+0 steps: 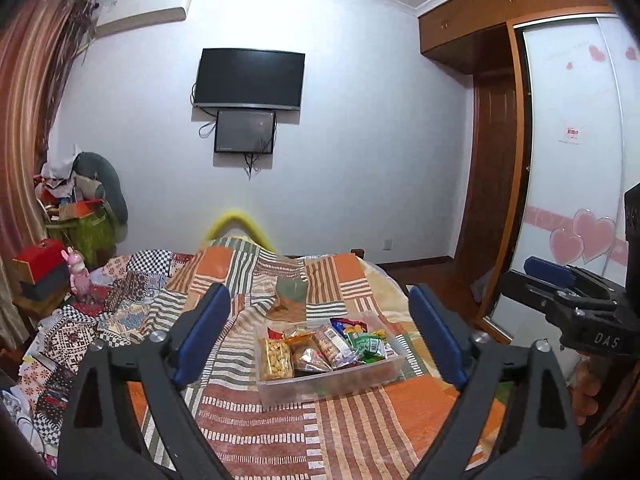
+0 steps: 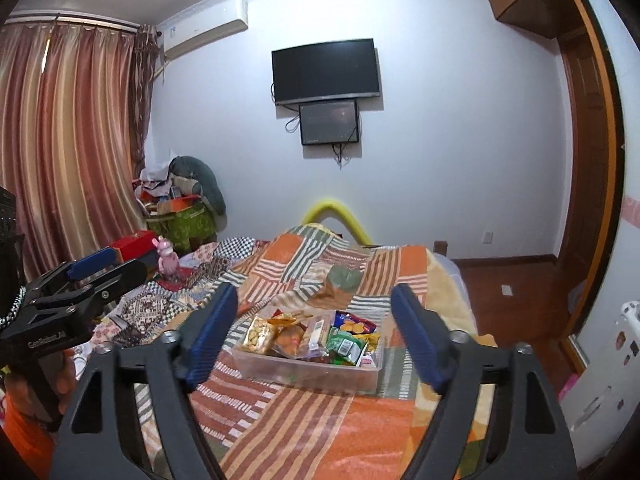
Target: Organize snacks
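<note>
A clear plastic bin (image 1: 384, 374) (image 2: 256, 366) sits on the bed's striped orange blanket, filled with several snack packets: a yellow nut bag (image 1: 275, 358) (image 2: 258, 334), an orange foil pack (image 1: 310, 354), a green packet (image 1: 368, 344) (image 2: 345, 346), a blue cracker pack (image 2: 354, 324). My left gripper (image 1: 320, 334) is open and empty, held above and short of the bin. My right gripper (image 2: 314, 330) is open and empty, also short of the bin. Each gripper shows at the edge of the other's view, the right one (image 1: 560, 280) and the left one (image 2: 96, 268).
The patchwork blanket (image 1: 256, 432) covers the bed. A pink toy (image 1: 78, 270), red boxes (image 1: 40, 264) and a cluttered green bag (image 1: 86, 228) lie at the left. A wardrobe (image 1: 572, 160) stands at the right, with a wooden floor (image 2: 516, 312) beside the bed. A TV (image 1: 250, 78) hangs on the far wall.
</note>
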